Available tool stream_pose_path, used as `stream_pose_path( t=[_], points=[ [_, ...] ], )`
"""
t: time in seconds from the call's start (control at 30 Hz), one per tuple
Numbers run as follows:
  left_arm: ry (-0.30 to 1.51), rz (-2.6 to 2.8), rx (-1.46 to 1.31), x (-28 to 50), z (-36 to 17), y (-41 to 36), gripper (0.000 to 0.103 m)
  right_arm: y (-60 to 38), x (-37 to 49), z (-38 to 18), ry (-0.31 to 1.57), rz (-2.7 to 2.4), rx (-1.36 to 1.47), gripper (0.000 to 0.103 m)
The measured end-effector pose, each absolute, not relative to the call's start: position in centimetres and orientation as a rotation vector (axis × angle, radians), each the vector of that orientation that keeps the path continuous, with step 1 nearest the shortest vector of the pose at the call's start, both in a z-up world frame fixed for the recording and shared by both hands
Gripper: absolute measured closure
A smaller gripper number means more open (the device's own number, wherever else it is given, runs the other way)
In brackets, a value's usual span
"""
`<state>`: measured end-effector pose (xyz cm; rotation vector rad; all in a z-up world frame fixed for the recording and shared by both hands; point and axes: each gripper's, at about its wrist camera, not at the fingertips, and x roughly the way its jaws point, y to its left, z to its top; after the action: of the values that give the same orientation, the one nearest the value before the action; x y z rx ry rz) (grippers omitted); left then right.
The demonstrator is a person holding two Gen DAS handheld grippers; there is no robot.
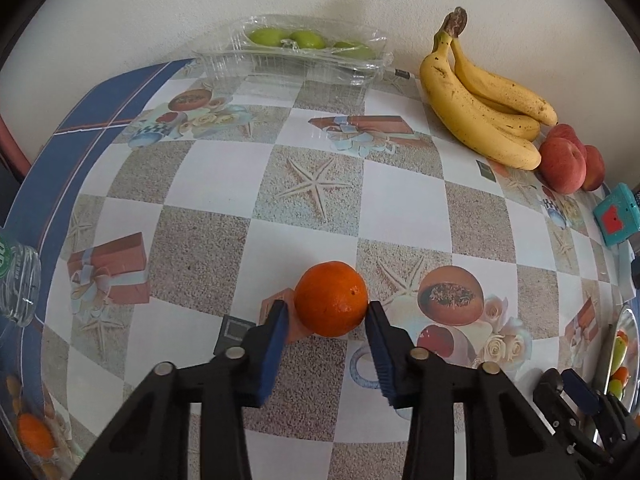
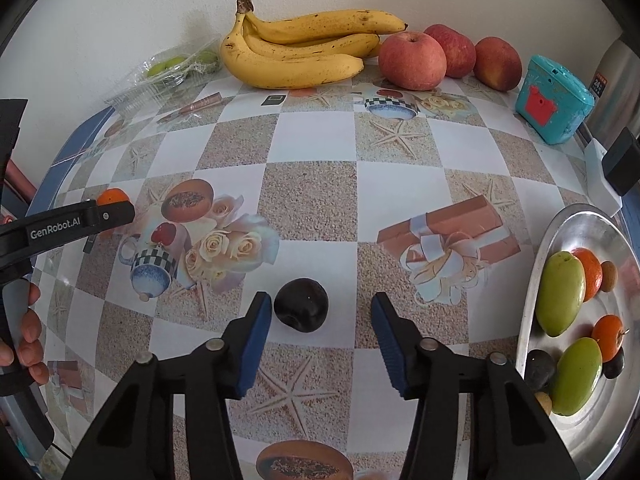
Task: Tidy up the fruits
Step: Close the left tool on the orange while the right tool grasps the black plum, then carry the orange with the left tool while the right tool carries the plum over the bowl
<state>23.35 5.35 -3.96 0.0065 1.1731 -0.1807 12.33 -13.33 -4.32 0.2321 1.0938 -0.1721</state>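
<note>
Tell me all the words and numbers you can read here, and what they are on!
"GenRobot.AI": white letters on the black arm of the left claw, which grips the orange.
"24": on a small label on the steel flask; the tiny print beside it is too small to read.
Green label on the clear bottle: cut off and blurred, unreadable.
Teal box: only a red shape, no words.

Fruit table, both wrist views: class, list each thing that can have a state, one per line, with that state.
Left gripper: fingers shut on the round orange tangerine.
Right gripper: open, the dark purple plum between its fingers, near the left one.
Clear plastic clamshell box: holds green fruit; whether its lid is shut is unclear.
Oval metal tray: partly filled with fruit.
Yellow banana bunch: still joined at the stem.
</note>
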Motion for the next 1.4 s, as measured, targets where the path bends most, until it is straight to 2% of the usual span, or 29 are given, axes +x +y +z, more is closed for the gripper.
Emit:
stream_pose_path(
  t=[0.33,0.7,1.17,1.4],
  points=[
    [1.158,-0.141,-0.019,22.4,-3.1,5.6,0.067,-13.4,12.2,-3.8,1.080,-0.130,0.272,0.076],
    [1.120,-0.108,-0.130,19.6,-0.7,5.6,0.067,-14.6,11.5,-2.2,1.044,-0.108,0.345,0.076],
    [1.046,-0.114,-0.125,13.7,3.7,3.7,0.067,-16.6,8.2,1.6,1.001,-0.097,0.421,0.076],
    [1.051,-0.133,-0.086,10.8,3.4,1.9,0.067,-17.3,5.9,2.8,0.987,-0.104,0.432,0.076]
  ],
)
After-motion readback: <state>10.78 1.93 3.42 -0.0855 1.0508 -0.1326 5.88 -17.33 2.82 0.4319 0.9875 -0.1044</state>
